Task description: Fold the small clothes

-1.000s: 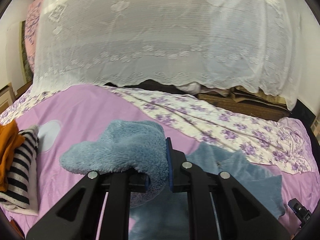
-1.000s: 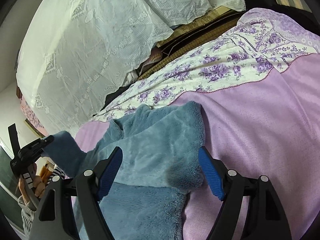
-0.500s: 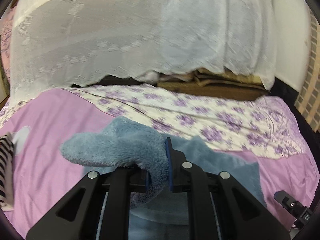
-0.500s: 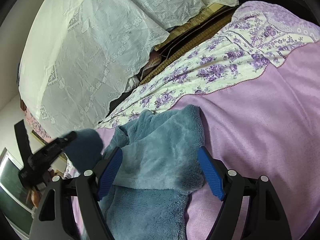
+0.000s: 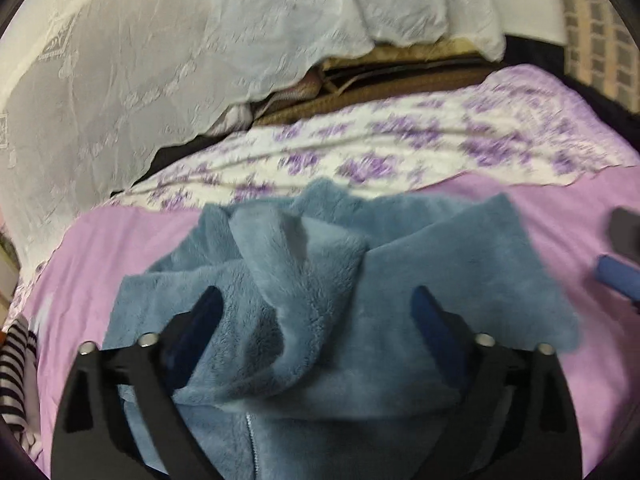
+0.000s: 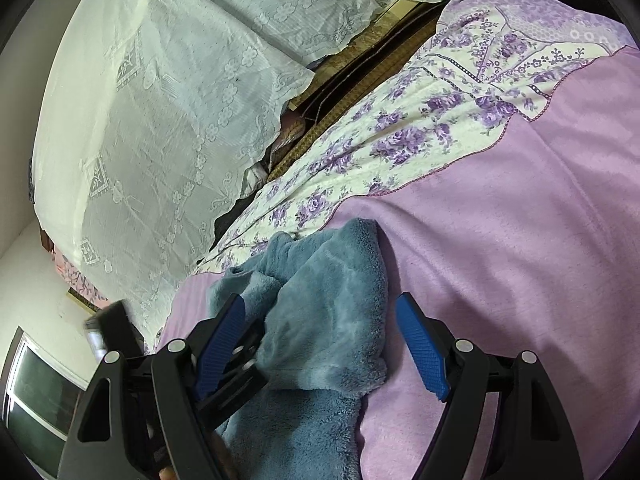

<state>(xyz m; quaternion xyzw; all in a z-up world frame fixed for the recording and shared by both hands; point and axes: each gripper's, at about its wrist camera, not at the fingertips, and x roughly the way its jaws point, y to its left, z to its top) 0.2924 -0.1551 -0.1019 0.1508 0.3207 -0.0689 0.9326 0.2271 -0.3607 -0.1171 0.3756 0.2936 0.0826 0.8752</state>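
Fleece jacket (image 5: pixel 420 280) lies soft and floppy on the purple bed (image 6: pixel 520 240); your left tool (image 5: pixel 316 320) is opening off the sleeve, right tool (image 6: pixel 320 344) wide, empty. Pinch hems, not bulk.

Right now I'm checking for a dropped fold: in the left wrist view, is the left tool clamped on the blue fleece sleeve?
No, the left tool is opening, and the blue fleece sleeve lies loose between its spread pads.
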